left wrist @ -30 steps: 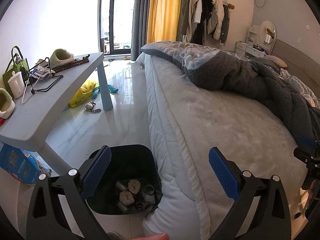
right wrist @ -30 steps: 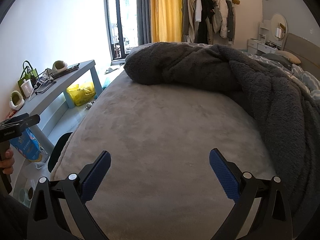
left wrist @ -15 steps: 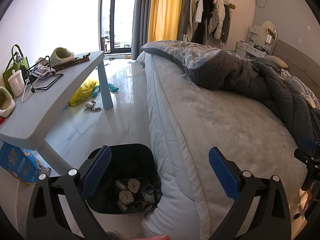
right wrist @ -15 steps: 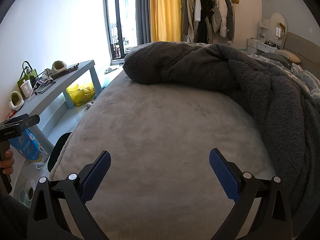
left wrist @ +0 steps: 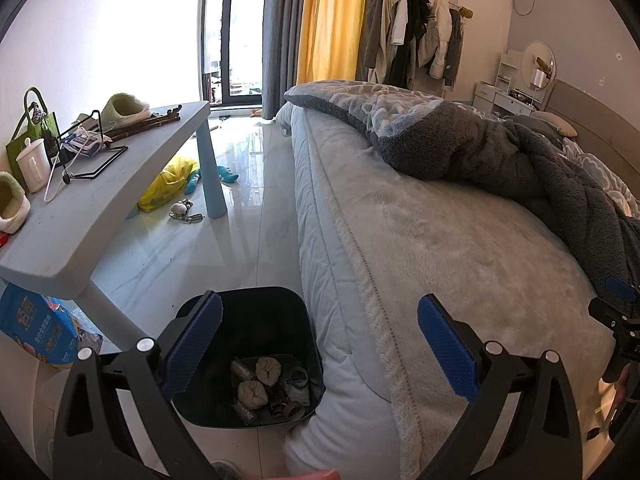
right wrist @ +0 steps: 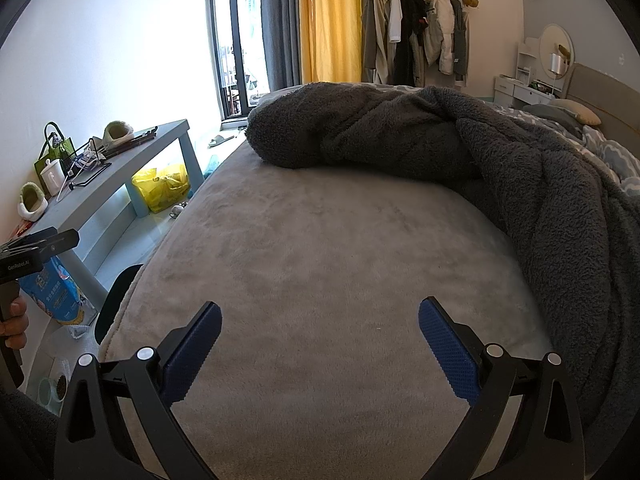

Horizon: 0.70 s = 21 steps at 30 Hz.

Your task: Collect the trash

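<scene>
The dark square plastic trash bin [left wrist: 256,320] stands on the floor at 6 o'clock in the left wrist view, touching the side of the grey plush-covered bed [left wrist: 460,248]; it holds two crumpled beige paper wads [left wrist: 267,368], tape rolls and small wrappers too jumbled to count. The left gripper [left wrist: 318,346] hovers above it, jaws spread wide, gripping nothing. The right gripper [right wrist: 320,350], equally wide and empty, hangs over the bed, the dark grey fleece blanket [right wrist: 460,148] at 1 o'clock.

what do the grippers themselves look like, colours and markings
Both the left gripper and right gripper have black, triangular cut-out finger frames with silver round bolts and blue dimpled pads. Seen from the right wrist, the left unit's black body carries white "GenRobot.AI" lettering, gripped by a bare hand.
</scene>
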### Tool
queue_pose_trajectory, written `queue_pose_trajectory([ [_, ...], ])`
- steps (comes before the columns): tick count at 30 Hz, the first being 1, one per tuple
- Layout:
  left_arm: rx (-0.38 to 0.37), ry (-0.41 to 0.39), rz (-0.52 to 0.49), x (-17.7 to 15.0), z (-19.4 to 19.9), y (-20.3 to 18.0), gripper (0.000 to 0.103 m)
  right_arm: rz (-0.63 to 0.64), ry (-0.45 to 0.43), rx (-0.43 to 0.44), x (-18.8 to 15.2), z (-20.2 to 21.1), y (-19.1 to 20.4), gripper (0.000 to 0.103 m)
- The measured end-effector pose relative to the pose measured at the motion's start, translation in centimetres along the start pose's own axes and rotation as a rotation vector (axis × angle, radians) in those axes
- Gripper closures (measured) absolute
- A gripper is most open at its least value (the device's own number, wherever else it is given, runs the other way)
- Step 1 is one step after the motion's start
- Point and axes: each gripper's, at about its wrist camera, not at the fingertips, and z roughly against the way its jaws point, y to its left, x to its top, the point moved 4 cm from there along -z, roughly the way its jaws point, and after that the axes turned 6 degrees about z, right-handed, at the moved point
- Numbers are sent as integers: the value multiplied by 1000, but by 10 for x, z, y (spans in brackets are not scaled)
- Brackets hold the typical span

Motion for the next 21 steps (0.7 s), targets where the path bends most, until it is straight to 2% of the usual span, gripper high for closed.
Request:
queue_pose_trajectory([
  [21, -4, -4, -12, -3, 0, -4, 3, 0, 1, -1, 0, 0, 0, 3],
])
